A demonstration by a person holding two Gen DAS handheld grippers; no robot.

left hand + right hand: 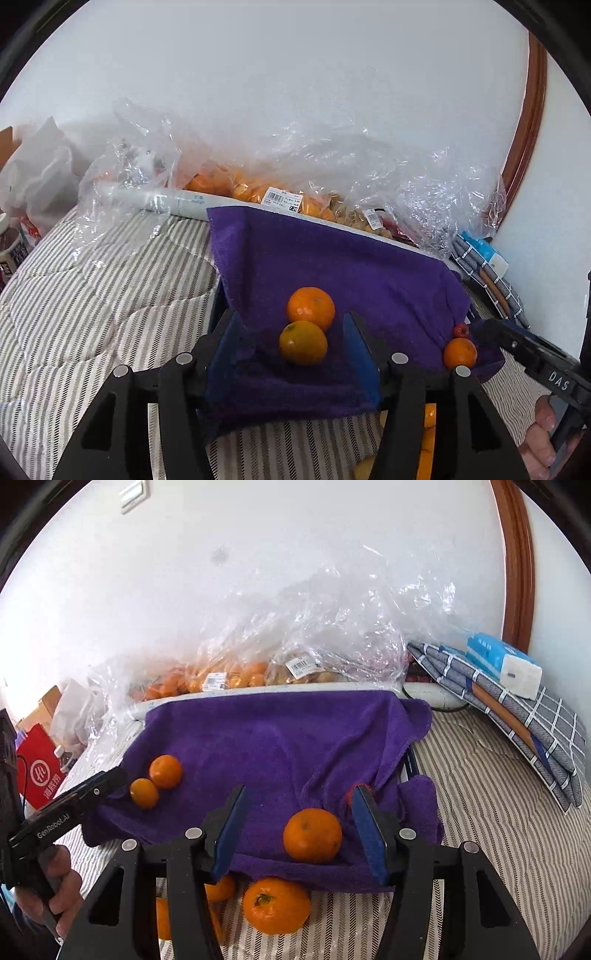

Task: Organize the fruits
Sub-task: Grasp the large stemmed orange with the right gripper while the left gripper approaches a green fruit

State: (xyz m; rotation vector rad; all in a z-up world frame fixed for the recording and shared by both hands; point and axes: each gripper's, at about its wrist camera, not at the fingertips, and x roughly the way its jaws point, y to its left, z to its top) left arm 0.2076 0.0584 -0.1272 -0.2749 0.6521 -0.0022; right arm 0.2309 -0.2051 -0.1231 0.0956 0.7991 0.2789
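A purple towel (pixel 332 258) (pixel 277 734) lies over a tray on the striped bed. Two oranges (pixel 303 342) (pixel 311 308) lie touching on it, between the open fingers of my left gripper (pixel 291 325); they show at the left in the right wrist view (pixel 165 771). My right gripper (pixel 301 797) is open around another orange (pixel 312 835) on the towel. A small red fruit (pixel 352 792) sits by its right finger, also seen in the left wrist view (pixel 461 329). More oranges (pixel 276 904) lie on the bedding in front of the towel.
Clear plastic bags of oranges (pixel 221 677) and other produce (pixel 299 672) pile along the wall behind the towel. Folded checked cloth and a tissue pack (pixel 502 664) lie at the right. A red bag (pixel 38 764) stands at the left.
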